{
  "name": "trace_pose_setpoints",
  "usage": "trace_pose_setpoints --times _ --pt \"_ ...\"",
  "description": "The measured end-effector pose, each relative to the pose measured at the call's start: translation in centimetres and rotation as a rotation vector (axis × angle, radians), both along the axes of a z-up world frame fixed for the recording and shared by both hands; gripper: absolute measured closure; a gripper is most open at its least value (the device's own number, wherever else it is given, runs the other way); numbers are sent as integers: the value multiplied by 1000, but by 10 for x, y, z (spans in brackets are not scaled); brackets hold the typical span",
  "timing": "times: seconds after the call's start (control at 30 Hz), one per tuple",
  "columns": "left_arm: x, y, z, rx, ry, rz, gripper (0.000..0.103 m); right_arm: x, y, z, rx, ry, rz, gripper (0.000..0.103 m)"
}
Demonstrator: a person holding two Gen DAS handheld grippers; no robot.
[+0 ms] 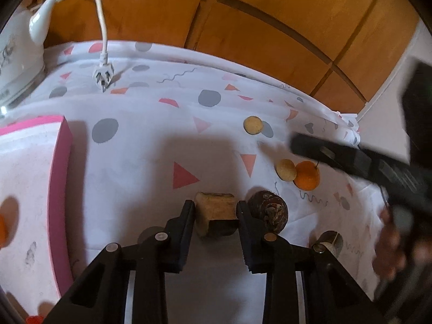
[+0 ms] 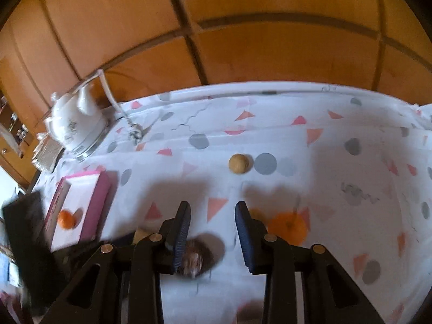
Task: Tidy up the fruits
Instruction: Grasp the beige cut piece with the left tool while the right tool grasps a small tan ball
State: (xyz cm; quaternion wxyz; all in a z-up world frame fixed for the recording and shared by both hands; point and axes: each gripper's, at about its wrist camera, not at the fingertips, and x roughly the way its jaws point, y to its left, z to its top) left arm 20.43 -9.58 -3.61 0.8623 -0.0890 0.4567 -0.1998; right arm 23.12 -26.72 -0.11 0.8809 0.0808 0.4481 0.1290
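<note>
Left claw (image 1: 215, 212) at bottom center of its view is clamped on the tan chunk of fruit (image 1: 214, 210); I'd lift straight up, then carry it left to the pink box (image 1: 58, 162). Right claw (image 2: 212, 220), angled down over the table (image 2: 337, 178), is parted and holding nothing, orange (image 2: 287, 228) just to its right.

- We see a white kettle (image 2: 74, 127) at the table's far left corner.
- Its white plug (image 1: 103, 76) lies on the patterned tablecloth (image 1: 151, 140).
- Wooden panelling (image 2: 243, 40) stands behind.
</note>
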Motion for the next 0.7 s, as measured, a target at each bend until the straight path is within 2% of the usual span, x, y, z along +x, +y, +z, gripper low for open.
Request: trace_pose_setpoints --times 0.2,0.37,0.43,0.57,0.67,0.7 --pt "-1 2 0 -5 -4 -1 71 48 6 -20 -39 60 -51 68" --pt "-2 2 3 -6 -2 0 72 69 14 -33 -77 86 -54 69" --pt "-3 2 4 -5 -3 2 73 72 18 -39 -127 94 -50 87" --pt "-7 5 7 -16 -9 5 75 65 14 -37 -102 74 -47 88" --pt "-10 4 10 -23 -10 4 77 49 15 -26 -107 30 -22 98" --pt "-12 5 11 -24 -13 4 77 44 16 -23 -105 20 -14 98"
